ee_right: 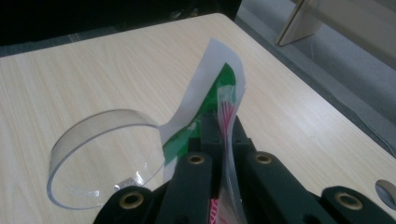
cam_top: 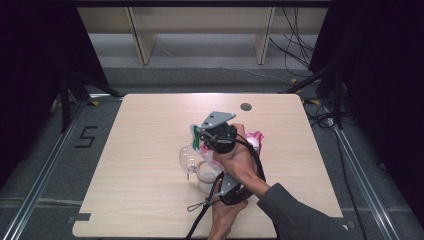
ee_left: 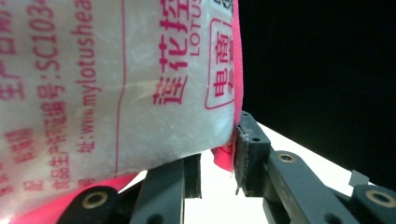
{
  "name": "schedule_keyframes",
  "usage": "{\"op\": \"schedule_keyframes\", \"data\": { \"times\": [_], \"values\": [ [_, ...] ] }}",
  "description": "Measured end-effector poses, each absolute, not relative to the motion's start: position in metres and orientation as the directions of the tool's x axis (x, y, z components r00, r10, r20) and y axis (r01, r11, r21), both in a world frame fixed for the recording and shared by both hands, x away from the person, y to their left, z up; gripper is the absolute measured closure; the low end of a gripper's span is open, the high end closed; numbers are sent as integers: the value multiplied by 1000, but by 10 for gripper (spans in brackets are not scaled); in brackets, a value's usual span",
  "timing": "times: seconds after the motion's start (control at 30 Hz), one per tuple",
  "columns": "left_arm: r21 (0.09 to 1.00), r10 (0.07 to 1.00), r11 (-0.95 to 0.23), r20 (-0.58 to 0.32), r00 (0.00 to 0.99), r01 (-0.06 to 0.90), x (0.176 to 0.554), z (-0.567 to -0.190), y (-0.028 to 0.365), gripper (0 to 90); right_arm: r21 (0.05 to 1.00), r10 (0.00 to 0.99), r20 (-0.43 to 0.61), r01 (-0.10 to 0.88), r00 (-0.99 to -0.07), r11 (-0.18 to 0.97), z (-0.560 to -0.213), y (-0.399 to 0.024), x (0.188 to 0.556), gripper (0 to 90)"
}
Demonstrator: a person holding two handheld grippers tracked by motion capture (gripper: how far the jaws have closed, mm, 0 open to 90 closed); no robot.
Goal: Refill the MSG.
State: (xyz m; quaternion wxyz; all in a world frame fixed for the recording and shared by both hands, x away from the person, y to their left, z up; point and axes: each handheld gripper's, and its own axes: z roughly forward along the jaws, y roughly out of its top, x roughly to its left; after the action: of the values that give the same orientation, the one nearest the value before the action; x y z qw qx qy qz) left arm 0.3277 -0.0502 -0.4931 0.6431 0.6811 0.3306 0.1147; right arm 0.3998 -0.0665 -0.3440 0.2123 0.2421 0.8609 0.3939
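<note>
Dark curtains are seen around a pale wooden desk (cam_top: 150, 150) in the high view, with cables on the grey floor behind it. Near the desk's middle a person's two hands are crossed over a cluster of things: a clear round plastic container (cam_top: 189, 159), a white and pink printed plastic pouch (cam_top: 255, 140) and a whitish mass below them that cannot be made out. The right hand-held gripper (cam_top: 200, 136), topped by a grey three-cornered plate, is held above the container, and the left hand-held gripper (cam_top: 222, 192) is seen nearer the desk's front edge.

From the left hand-held gripper view, the pouch (ee_left: 116, 84), filled with a white powder or grain and printed in pink, is seen between the partly closed jaws, its lower edge being pinched against the right-hand pad.

From the right hand-held gripper view, the jaws are seen fully closed on a thin strip of clear and pink film (ee_right: 229, 121), beside a green and white flap (ee_right: 210, 88). The clear container (ee_right: 105, 158) is seen just beside the jaws, open and empty, standing on the desk (ee_right: 93, 70).

Judged from this, the pouch is gripped at two places and is being pulled open; nothing has been poured into the container yet, so opening and emptying are left.
</note>
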Motion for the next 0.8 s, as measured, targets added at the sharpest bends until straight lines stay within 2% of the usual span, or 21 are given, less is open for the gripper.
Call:
{"op": "schedule_keyframes", "data": {
  "times": [0.23,0.3,0.37,0.4,0.47,0.8],
  "values": [
    [948,589,69,-291,754,311,328,-495,-50,741,770,585,-184,253,-790,585,-347,-63,400,900],
    [951,596,41,-269,756,306,329,-495,-47,741,767,571,-193,240,-798,595,-347,-62,401,900],
    [947,587,72,-294,754,313,329,-495,-48,742,775,575,-196,233,-795,587,-347,-62,402,900],
    [947,584,74,-296,756,313,328,-495,-48,741,769,584,-176,260,-793,585,-348,-60,399,900],
    [948,586,75,-294,755,311,329,-495,-48,741,760,565,-196,240,-801,604,-348,-60,401,900],
    [947,590,78,-296,751,311,329,-495,-46,741,761,579,-180,261,-795,595,-349,-55,400,900]
  ]
}}
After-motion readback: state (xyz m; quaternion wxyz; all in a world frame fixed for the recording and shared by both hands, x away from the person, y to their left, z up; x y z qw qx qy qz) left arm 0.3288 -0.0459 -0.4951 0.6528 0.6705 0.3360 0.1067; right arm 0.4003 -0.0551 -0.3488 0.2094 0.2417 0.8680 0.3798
